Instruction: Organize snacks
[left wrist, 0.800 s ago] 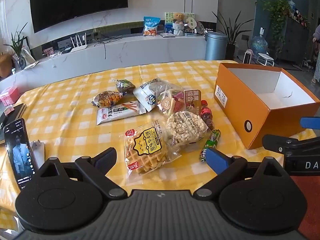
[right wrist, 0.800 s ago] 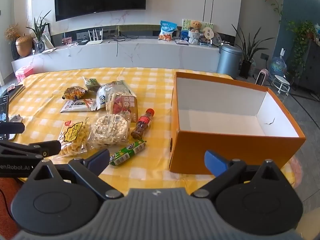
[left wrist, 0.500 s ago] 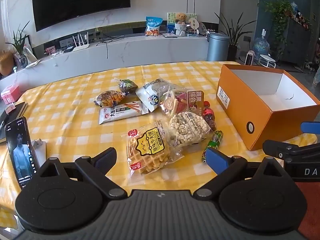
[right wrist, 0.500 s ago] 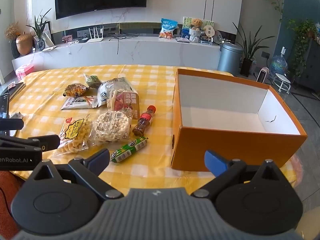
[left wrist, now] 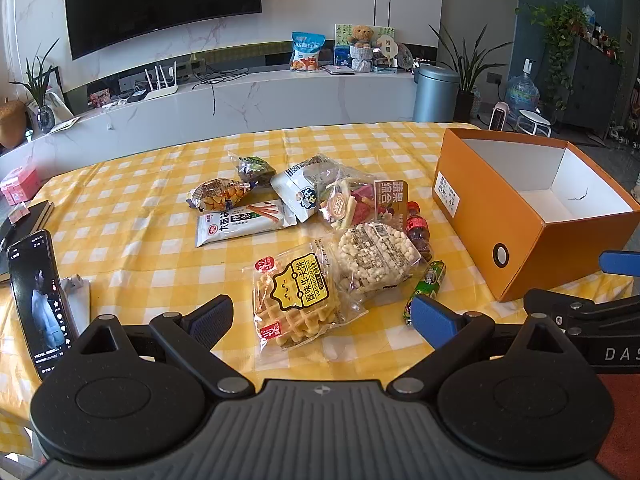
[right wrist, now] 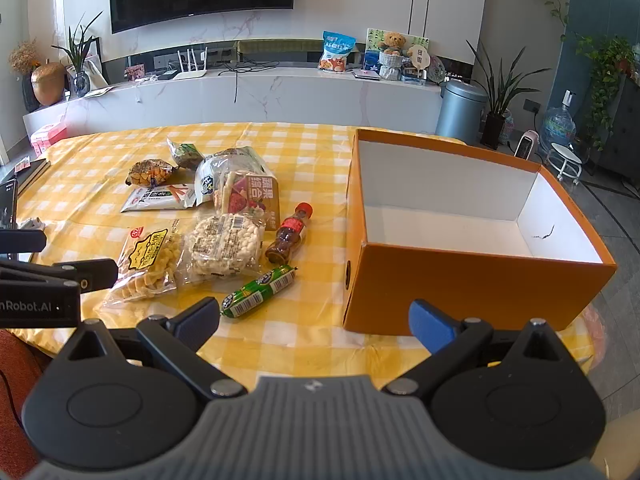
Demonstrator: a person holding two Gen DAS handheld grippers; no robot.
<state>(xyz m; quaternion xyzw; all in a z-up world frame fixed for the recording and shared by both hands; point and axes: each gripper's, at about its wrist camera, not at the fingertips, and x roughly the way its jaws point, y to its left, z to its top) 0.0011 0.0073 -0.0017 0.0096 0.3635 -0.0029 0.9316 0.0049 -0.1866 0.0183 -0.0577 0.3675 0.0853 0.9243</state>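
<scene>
With both the left gripper [left wrist: 322, 312] and right gripper [right wrist: 314, 320] spread wide and empty, the overlapping snacks [left wrist: 316, 236] at frame centre risk snagging together when lifted toward the orange box [right wrist: 472, 280] at right.

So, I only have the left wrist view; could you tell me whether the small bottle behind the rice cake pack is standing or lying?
Observer: The bottle is lying on the tablecloth, red cap at the far end.
Operator: Is the green sausage touching the orange box?
Observer: No, the green sausage lies apart from the orange box, cloth showing between them.
Operator: And the right claw, please?
Observer: The right claw is open, holding nothing.
</scene>
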